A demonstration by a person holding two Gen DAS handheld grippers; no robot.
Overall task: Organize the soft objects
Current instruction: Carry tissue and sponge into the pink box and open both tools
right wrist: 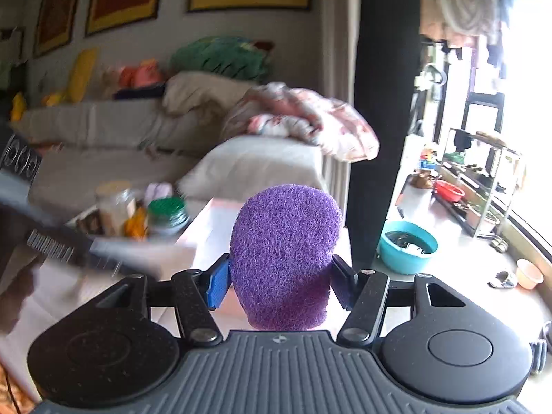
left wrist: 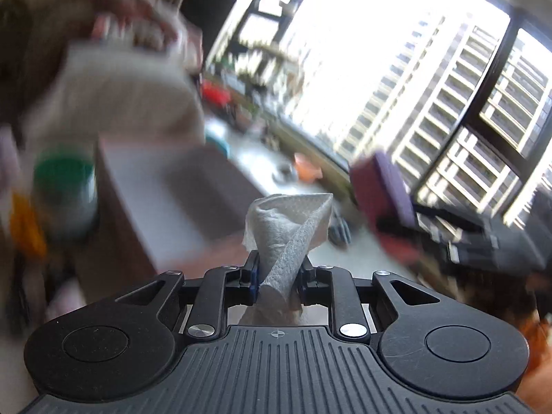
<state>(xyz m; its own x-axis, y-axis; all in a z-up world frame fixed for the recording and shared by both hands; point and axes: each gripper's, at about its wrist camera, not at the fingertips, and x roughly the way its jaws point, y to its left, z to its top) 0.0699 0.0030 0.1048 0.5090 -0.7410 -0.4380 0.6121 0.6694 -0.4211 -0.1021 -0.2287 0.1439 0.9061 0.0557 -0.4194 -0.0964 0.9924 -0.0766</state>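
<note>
Left gripper (left wrist: 277,276) pinches a white cloth (left wrist: 288,231) (twisted); right gripper (right wrist: 280,281) clamps a purple sponge (right wrist: 284,255).

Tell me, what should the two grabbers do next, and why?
Probably carry both things down toward the white box before letting go. The left gripper pinches a white paper towel, the right gripper squeezes a purple sponge, and both are up in the air.

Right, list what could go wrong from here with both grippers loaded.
1. The left gripper pinches only a twisted corner of the paper towel; it may slip or tear.
2. The purple sponge bulges past the right gripper and blocks much of its view.
3. Both views are motion-blurred; the jars nearby could get knocked.
</note>
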